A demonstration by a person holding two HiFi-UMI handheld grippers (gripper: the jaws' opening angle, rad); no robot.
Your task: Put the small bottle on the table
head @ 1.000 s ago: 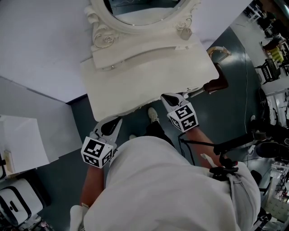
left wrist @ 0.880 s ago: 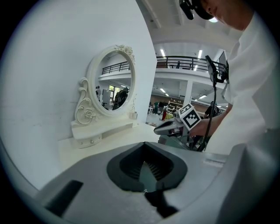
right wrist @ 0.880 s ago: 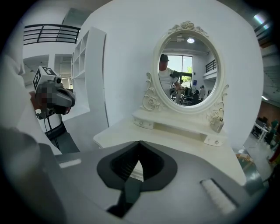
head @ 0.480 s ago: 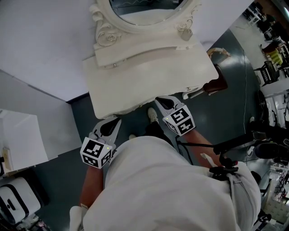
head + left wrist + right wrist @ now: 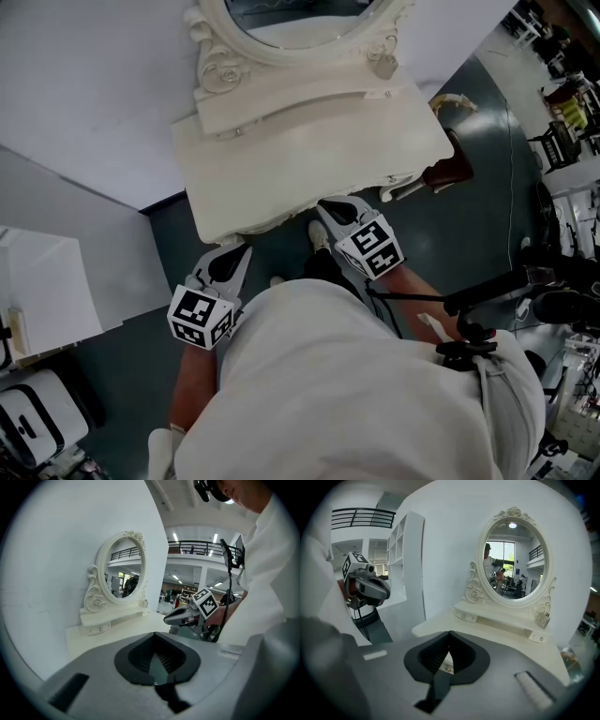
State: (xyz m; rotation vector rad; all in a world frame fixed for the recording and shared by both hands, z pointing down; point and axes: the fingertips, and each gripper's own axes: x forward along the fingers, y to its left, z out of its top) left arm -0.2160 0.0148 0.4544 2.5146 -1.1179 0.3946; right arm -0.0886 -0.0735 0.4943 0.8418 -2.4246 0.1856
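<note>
The small bottle stands upright on the raised shelf at the foot of the mirror, at the shelf's far right end, just beside the frame's right scroll; it sits above the table top, not on it; both grippers are well apart from it. The right gripper hangs at the table's near edge, right of middle; its jaws are pressed together with nothing between them. The left gripper hangs off the table's near left corner; its jaws are likewise pressed together and hold nothing. A white wall stands behind the table; dark floor lies on the near side; a shoe shows just below the near edge.
</note>
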